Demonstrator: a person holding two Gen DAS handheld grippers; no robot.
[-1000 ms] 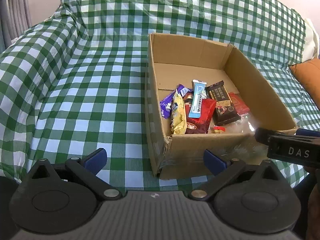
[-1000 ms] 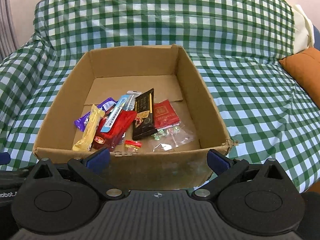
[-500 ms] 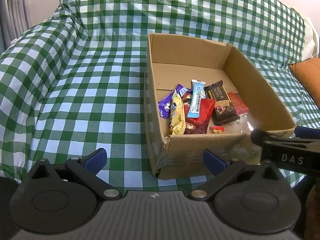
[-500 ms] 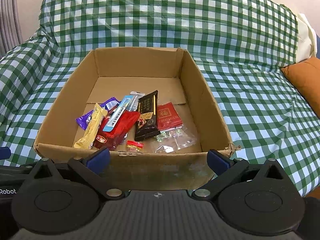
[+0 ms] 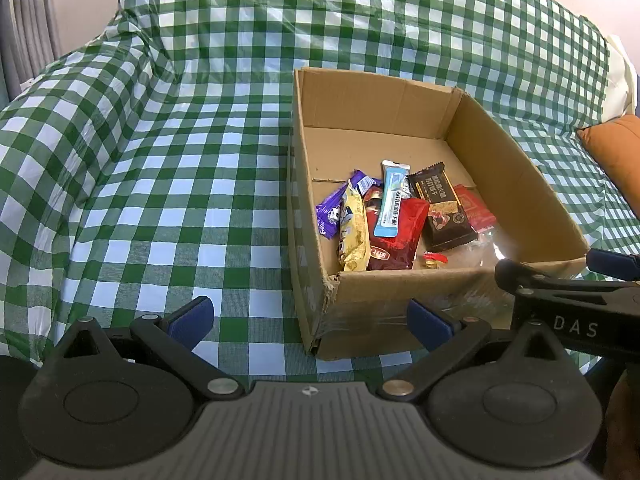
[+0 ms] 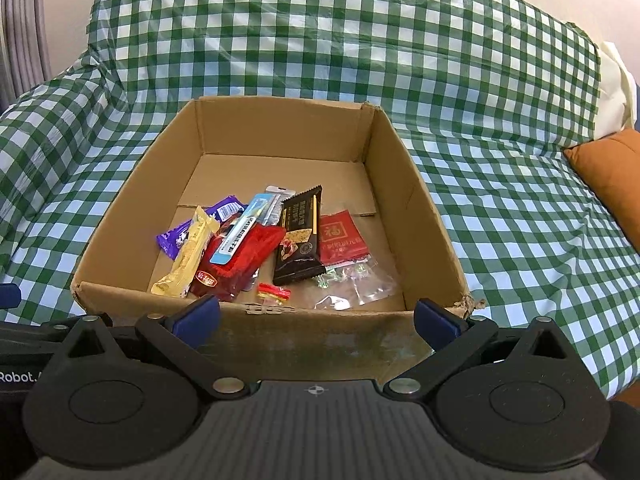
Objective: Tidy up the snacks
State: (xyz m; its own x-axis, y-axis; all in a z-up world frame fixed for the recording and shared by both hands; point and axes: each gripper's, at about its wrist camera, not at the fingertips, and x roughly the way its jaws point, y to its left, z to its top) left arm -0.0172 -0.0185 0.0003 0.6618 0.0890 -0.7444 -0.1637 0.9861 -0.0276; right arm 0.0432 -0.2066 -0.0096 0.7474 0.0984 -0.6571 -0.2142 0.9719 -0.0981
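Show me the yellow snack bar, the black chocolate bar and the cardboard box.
yellow snack bar (image 6: 187,257), right wrist view, middle of wrapper.
black chocolate bar (image 6: 300,240), right wrist view, wrapper centre.
cardboard box (image 6: 280,130), right wrist view, far wall.

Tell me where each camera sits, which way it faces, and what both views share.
Left wrist: on the left hand-held gripper, open, looking forward at the cardboard box's near left corner from its left; the right hand-held gripper shows at the right edge.
Right wrist: on the right hand-held gripper, open, facing the box's near wall squarely; a piece of the other tool shows at the left edge.
Shared: the box, its snacks such as the yellow bar, the checked cloth, the orange cushion.
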